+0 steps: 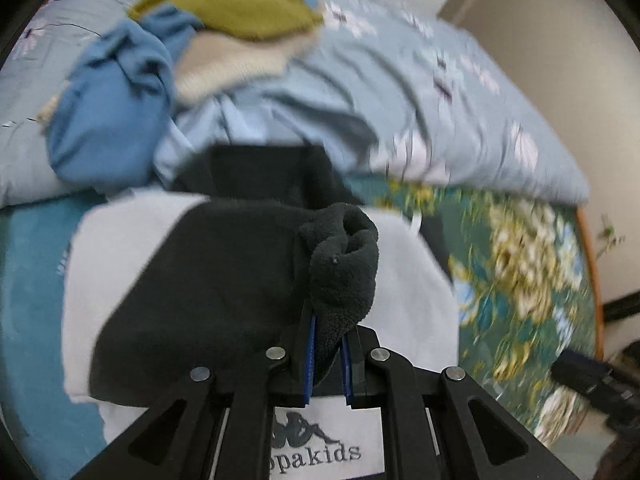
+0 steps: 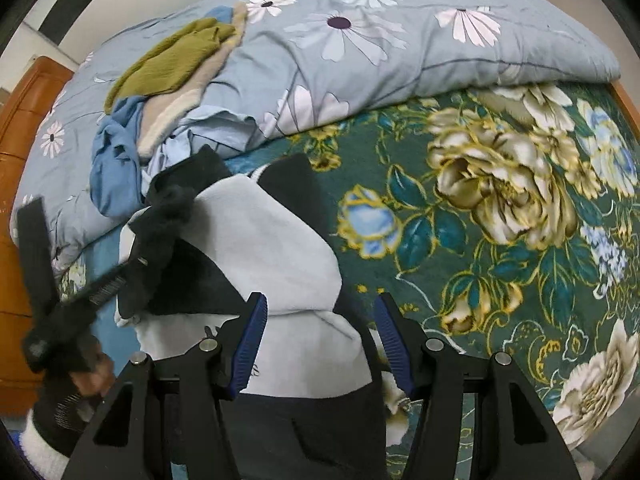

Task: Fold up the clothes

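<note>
A white and black fleece garment (image 1: 120,248) with a printed logo lies on the bed in front of me. My left gripper (image 1: 328,360) is shut on its dark fleece sleeve end (image 1: 344,264), which bunches up above the blue pads. In the right wrist view the same garment (image 2: 272,240) spreads out below, and the left gripper (image 2: 136,264) shows blurred at the left with the dark sleeve (image 2: 168,208) lifted across the white cloth. My right gripper (image 2: 322,308) is open, its fingers standing apart over the garment's near white edge without pressing on it.
A pile of olive (image 2: 168,60), beige (image 2: 180,108) and blue (image 2: 116,168) clothes lies on the light blue flowered quilt (image 2: 360,40) behind. The green flowered sheet (image 2: 500,200) extends to the right. An orange wooden headboard (image 2: 24,120) stands at the far left.
</note>
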The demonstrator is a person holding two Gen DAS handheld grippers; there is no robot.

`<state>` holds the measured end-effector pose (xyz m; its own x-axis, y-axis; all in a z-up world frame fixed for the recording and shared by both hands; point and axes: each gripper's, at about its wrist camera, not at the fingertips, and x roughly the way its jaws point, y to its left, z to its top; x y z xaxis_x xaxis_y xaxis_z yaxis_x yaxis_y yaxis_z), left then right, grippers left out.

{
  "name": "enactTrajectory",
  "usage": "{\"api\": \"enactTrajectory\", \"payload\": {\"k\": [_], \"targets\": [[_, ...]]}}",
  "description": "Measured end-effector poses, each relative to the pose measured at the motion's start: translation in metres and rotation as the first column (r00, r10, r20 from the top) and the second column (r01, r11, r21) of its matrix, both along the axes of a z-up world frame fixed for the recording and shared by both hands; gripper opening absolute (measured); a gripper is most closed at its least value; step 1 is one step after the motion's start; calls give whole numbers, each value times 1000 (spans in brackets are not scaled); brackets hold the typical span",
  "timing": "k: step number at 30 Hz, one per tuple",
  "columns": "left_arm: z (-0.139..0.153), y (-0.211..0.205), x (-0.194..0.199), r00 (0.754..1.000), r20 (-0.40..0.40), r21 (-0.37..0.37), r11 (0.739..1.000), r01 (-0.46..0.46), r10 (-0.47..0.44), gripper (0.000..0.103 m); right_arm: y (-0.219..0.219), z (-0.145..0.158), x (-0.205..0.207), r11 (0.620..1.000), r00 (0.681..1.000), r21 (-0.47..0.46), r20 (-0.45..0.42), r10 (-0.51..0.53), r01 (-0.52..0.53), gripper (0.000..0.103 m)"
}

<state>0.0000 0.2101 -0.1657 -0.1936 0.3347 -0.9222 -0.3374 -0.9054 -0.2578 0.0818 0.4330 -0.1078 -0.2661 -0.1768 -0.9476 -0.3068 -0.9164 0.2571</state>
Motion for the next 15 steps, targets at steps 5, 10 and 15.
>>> {"api": "enactTrajectory", "payload": {"k": [5, 10, 15], "targets": [[-4, -14, 14, 1000, 12, 9, 1000, 9, -9, 51, -12, -11, -11, 999, 1000, -35, 6, 10, -10, 57], [12, -53, 23, 999, -40, 23, 1000, -2, 2, 74, -43, -23, -40, 993, 998, -107, -4, 57, -57, 57], [14, -122, 28, 991, -74, -25, 993, -116, 113, 81, -80, -55, -68, 977, 992, -176, 27, 125, -118, 57]]}}
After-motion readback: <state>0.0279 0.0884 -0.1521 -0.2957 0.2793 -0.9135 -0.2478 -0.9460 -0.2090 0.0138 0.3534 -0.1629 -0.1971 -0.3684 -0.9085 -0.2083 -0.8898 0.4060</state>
